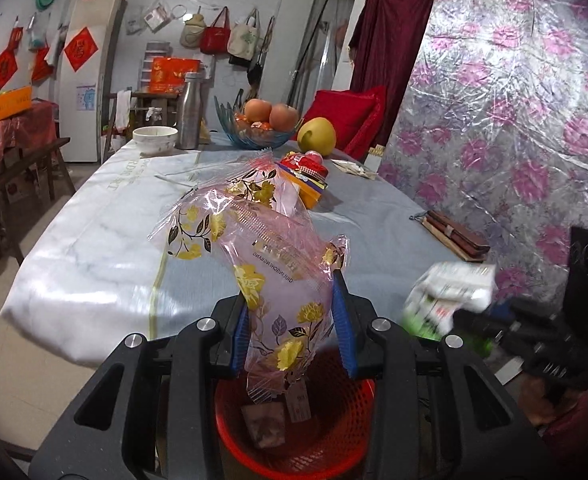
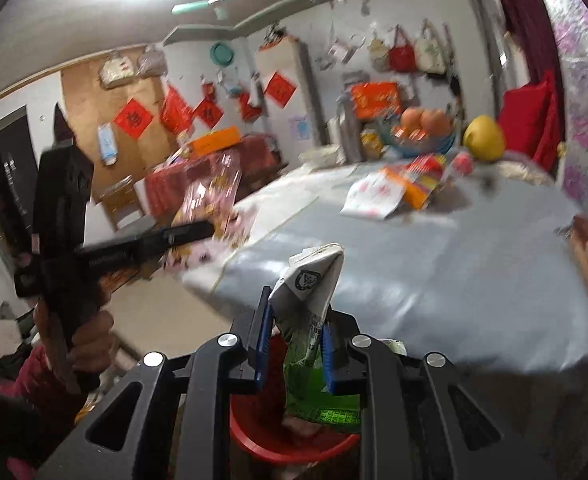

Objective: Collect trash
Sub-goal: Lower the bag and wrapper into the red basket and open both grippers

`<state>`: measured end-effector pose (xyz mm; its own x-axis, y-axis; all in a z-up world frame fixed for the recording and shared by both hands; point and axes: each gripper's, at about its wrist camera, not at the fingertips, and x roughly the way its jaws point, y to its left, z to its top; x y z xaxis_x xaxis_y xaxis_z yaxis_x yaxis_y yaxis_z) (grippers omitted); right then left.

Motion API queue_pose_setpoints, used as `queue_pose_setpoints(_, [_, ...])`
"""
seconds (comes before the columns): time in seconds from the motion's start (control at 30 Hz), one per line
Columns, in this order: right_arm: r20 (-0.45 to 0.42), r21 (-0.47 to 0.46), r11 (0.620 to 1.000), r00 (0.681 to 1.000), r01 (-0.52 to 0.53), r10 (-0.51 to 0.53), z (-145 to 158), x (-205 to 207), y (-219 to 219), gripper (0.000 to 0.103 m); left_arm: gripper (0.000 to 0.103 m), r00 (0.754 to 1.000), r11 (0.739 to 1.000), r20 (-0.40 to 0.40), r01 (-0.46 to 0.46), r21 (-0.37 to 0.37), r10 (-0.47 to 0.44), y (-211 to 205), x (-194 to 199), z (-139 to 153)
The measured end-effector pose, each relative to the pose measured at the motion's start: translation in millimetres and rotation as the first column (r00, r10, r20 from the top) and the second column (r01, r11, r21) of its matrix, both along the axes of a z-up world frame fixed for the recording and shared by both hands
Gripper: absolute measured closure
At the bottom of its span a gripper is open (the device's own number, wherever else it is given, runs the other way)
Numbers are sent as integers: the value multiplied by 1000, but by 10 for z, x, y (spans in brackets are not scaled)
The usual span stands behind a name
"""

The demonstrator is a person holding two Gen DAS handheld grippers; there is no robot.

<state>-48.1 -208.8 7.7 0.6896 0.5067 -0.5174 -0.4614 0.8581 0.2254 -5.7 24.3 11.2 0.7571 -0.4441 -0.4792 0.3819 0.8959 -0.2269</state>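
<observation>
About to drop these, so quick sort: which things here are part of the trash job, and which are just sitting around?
Job:
- pink wrapper in left gripper
- crushed carton in right gripper
- red bin below both
- torn packet, probably trash

Lying about:
- fruit bowl
- pomelo
- steel bottle
- white bowl
- wallet
- snack box, unclear

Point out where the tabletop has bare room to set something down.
Bare: the near stretch of the table between the wallet and its white left side. Crowded: the far end, with bowl, steel bottle, fruit bowl and snack packets.
</observation>
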Motion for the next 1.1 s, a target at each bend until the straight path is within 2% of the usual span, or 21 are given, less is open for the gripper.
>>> queue_pose_setpoints(0.13, [-122, -18, 997, 990, -75, 72, -330, 9, 240, 81, 66, 1000, 1000, -11, -3, 4, 3, 30, -106, -73])
queue_pose_setpoints(0.2, [-192, -47, 995, 979, -86, 75, -537, 108, 353, 79, 66, 1000, 1000, -26, -7, 10, 7, 41, -105, -142])
queue_pose_setpoints(0.23, [-221, -59, 995, 973, -84, 68, -621, 154, 387, 76, 66, 999, 1000, -33, -6, 10, 6, 57, -102, -169])
queue_pose_setpoints(0.27, [-245, -69, 995, 968, -73, 54, -697, 194, 403, 65, 66, 999, 1000, -46, -6, 9, 6, 63, -83, -207])
queue_pose_setpoints(0.3, [-251, -74, 995, 967, -63, 43, -735, 207, 409, 61, 66, 998, 1000, -57, -5, 7, 5, 67, -68, -237])
queue_pose_setpoints(0.5, [-200, -52, 999, 980, -14, 3, -611, 207, 235, 59, 66, 994, 1000, -104, 14, -8, -14, 60, -17, -382])
queue_pose_setpoints(0.57, [-183, -36, 999, 983, 18, -24, -546, 220, 142, 55, 66, 992, 1000, -121, 29, -5, -29, 13, -22, -442])
queue_pose_setpoints(0.77, [-153, -5, 998, 986, 67, -67, -453, 224, -69, 53, 66, 978, 994, -185, 103, 34, -95, -246, -49, -682])
queue_pose_setpoints(0.9, [-150, 2, 997, 986, 74, -73, -459, 242, -117, 52, 65, 959, 987, -251, 148, 63, -128, -427, 5, -936])
queue_pose_setpoints(0.97, [-155, 6, 997, 985, 74, -72, -474, 247, -123, 51, 59, 947, 984, -293, 162, 72, -135, -493, 51, -1069])
queue_pose_setpoints(1.03, [-162, 8, 997, 984, 76, -74, -501, 270, -122, 50, 29, 937, 984, -333, 148, 104, -106, -552, 95, -1208])
queue_pose_setpoints(1.1, [-168, 11, 997, 983, 77, -74, -515, 281, -134, 50, 16, 940, 982, -334, 128, 137, -75, -563, 101, -1261])
